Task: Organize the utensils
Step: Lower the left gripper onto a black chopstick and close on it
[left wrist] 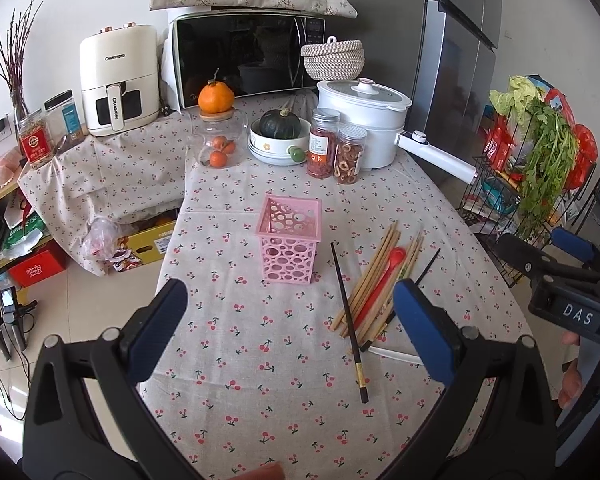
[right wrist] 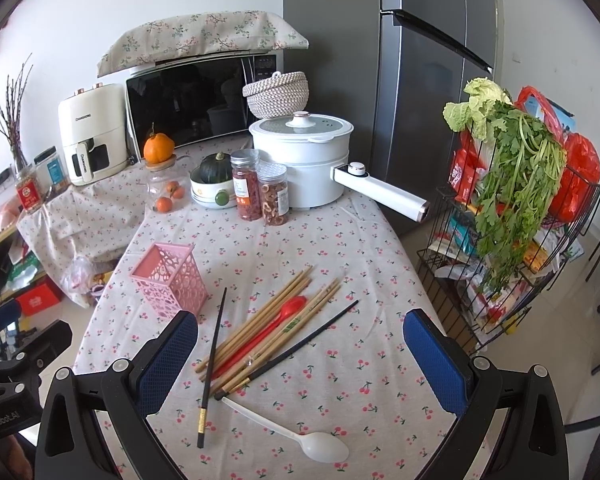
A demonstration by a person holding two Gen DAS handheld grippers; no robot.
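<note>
A pink perforated utensil holder (left wrist: 289, 237) (right wrist: 171, 276) stands upright and empty on the cherry-print tablecloth (left wrist: 260, 380). To its right lies a loose pile of wooden chopsticks (left wrist: 374, 276) (right wrist: 268, 320), with a red spoon (left wrist: 384, 280) (right wrist: 276, 322) among them. Two black chopsticks (left wrist: 348, 320) (right wrist: 214, 360) lie across the pile's edges. A white plastic spoon (right wrist: 300, 436) (left wrist: 392, 355) rests nearest the front. My left gripper (left wrist: 290, 320) hovers open above the cloth, in front of the holder. My right gripper (right wrist: 300, 354) hovers open over the pile, holding nothing.
At the back of the table stand a white electric pot (left wrist: 364, 120), two clear jars (left wrist: 336, 148), a bowl with a green squash (left wrist: 280, 136) and a glass jar of oranges (left wrist: 218, 144). A wire rack with greens (right wrist: 508, 216) stands at the table's right.
</note>
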